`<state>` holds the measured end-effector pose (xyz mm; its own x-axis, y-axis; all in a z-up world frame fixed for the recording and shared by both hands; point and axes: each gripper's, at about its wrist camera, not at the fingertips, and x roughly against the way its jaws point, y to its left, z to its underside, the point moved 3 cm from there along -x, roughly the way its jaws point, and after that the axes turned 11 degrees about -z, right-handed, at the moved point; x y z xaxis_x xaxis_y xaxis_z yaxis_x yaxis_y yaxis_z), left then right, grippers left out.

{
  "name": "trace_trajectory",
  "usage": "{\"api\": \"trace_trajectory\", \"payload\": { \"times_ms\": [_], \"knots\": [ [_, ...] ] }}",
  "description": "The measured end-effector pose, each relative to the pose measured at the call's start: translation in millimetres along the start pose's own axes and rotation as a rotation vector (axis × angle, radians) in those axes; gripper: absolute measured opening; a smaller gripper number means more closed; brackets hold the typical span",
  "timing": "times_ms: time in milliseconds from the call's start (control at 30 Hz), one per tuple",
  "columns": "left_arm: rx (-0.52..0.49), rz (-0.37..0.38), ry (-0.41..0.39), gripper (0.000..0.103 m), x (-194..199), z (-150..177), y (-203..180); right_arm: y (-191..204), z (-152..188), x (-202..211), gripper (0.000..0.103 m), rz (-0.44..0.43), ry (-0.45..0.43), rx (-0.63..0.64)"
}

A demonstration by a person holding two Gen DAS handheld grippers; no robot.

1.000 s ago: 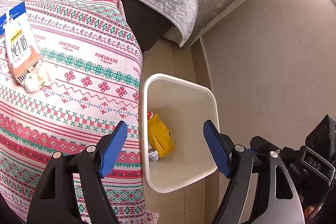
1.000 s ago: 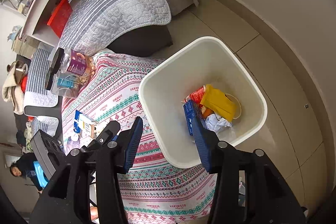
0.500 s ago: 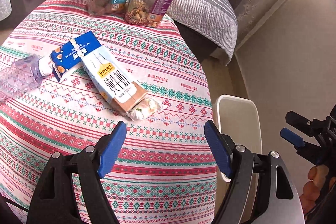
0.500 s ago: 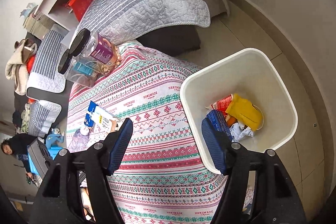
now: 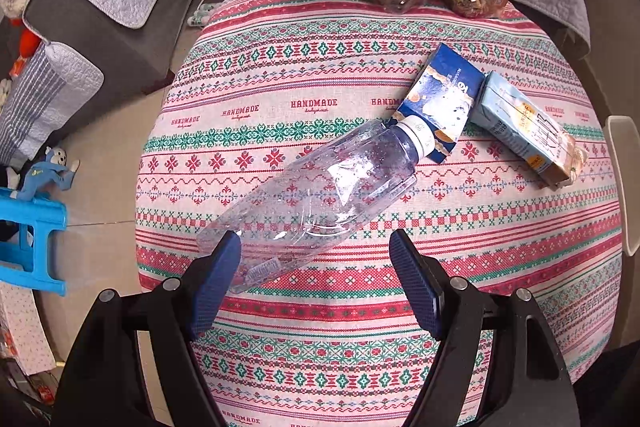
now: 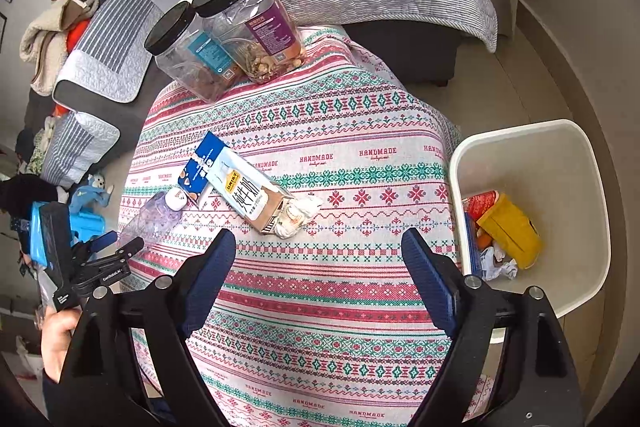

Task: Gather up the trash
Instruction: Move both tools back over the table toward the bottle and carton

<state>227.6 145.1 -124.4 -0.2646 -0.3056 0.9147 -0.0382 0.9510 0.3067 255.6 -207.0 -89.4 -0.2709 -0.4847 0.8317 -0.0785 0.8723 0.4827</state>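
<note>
Left wrist view: the left hand-held gripper [image 5: 314,263] is seen spread wide and empty, its left finger at the base of the crushed plastic bottle [image 5: 316,195], which lies at frame centre on the bench [image 5: 320,339]. Beside the cap, a blue packet [image 5: 440,107] and a milk carton [image 5: 524,131] are noted at upper right. The right hand-held gripper [image 6: 318,251] is likewise released. The bin [image 6: 532,163] is seen at right. The approach step is judged in hand; centring over the bottle, then closing, is called for.

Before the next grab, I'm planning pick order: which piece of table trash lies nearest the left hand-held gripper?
The clear plastic bottle, whose base lies between the open left hand-held gripper fingers; both cartons lie farther off.
</note>
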Motion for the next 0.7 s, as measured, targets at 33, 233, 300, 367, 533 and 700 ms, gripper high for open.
{"api": "trace_trajectory", "payload": {
  "times_ms": [33,233,300,367,533,700],
  "knots": [
    [-0.022,0.0,-0.008,0.075,-1.9,0.2,2.1,4.8,1.0,-5.1,0.084,0.003,0.013,0.016],
    [-0.26,-0.09,-0.039,0.075,-16.9,-0.3,-22.2,25.6,11.4,-40.4,0.088,0.037,0.117,0.111],
    [-0.31,-0.121,-0.031,0.075,-27.1,-0.8,-28.6,27.7,11.9,-47.6,0.088,0.048,0.131,0.13],
    [-0.321,-0.131,-0.016,0.079,-38.6,-2.0,-33.1,27.9,10.1,-53.2,0.088,0.045,0.139,0.145],
    [-0.356,-0.159,-0.026,0.081,-51.3,-3.0,-40.0,30.3,9.6,-78.4,0.088,0.088,0.197,0.211],
    [-0.3,-0.108,-0.024,0.079,-54.3,-14.8,-33.5,43.5,12.8,-110.6,0.088,0.135,0.241,0.335]
  ]
}}
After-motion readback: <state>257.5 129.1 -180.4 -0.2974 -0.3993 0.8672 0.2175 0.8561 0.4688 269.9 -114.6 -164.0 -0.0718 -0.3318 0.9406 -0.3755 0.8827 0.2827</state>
